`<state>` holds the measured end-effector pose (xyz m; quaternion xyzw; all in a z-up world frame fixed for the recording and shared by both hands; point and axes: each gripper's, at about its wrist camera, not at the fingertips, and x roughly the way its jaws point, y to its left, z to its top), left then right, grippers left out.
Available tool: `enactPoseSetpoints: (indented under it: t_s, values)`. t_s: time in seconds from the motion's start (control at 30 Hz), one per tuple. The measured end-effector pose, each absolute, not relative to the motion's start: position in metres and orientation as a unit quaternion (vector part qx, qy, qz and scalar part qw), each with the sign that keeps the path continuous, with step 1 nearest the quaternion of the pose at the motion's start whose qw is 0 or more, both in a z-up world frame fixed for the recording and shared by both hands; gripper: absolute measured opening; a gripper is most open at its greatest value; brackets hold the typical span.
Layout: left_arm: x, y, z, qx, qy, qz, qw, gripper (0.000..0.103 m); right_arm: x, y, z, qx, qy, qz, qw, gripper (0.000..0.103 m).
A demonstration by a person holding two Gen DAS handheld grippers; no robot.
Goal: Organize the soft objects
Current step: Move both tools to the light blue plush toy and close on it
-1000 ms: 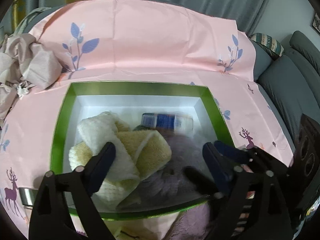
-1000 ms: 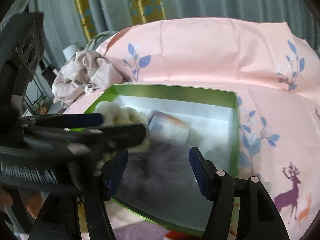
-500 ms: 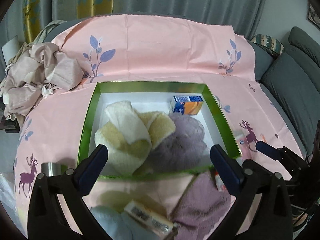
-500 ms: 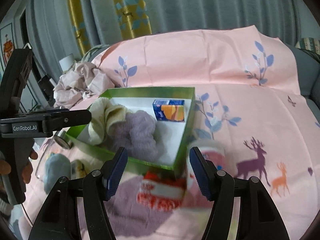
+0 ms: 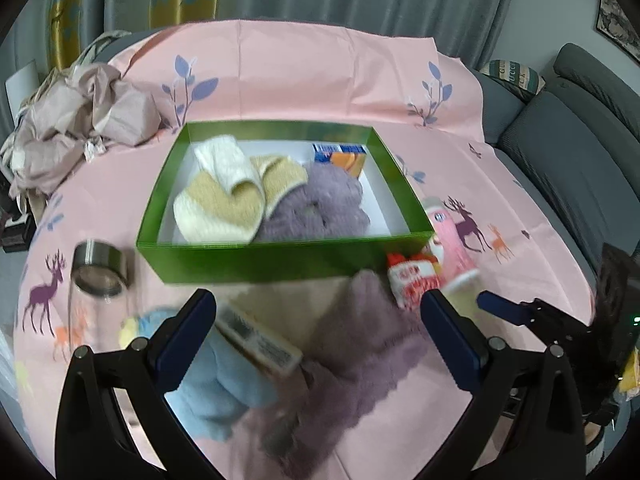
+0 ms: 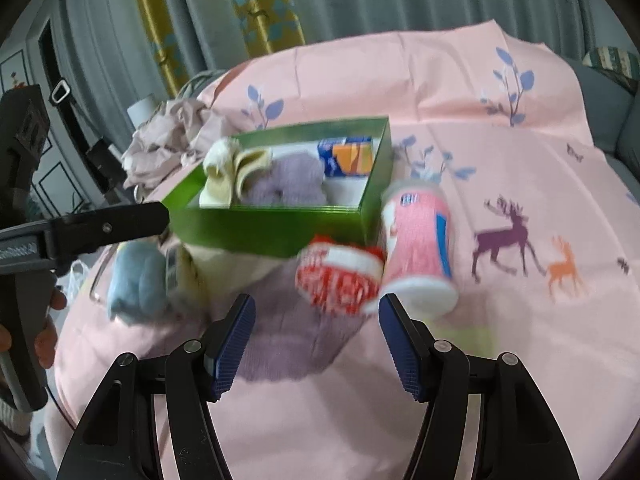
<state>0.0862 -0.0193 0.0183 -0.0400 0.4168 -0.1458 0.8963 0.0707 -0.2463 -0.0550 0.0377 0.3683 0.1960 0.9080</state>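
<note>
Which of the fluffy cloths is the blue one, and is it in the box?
The blue cloth lies outside the green box, nearest the camera; the others are purple or cream-yellow.

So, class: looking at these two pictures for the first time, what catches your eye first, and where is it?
The bright green box sits mid-table on a pink deer-print cloth, holding a cream and yellow towel, a fluffy purple towel and an orange juice carton. Just outside its near right corner lies a pink cup tipped on its side beside a red and white packet.
</note>
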Motion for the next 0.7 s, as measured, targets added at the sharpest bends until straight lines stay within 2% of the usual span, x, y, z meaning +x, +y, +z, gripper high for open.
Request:
enactPoseSetpoints:
  t_s: [0.5, 0.7]
  values:
    - [0.026, 0.055, -0.005, -0.106, 0.415, -0.103, 0.898, 0.102, 0.041, -0.195, -0.070, 0.031, 0.372, 0.302, 0.877, 0.065]
    - [0.025, 0.074, -0.019, -0.132, 0.427, -0.098, 0.889, 0.102, 0.033, -0.158, -0.072, 0.007, 0.370, 0.366, 0.854, 0.065]
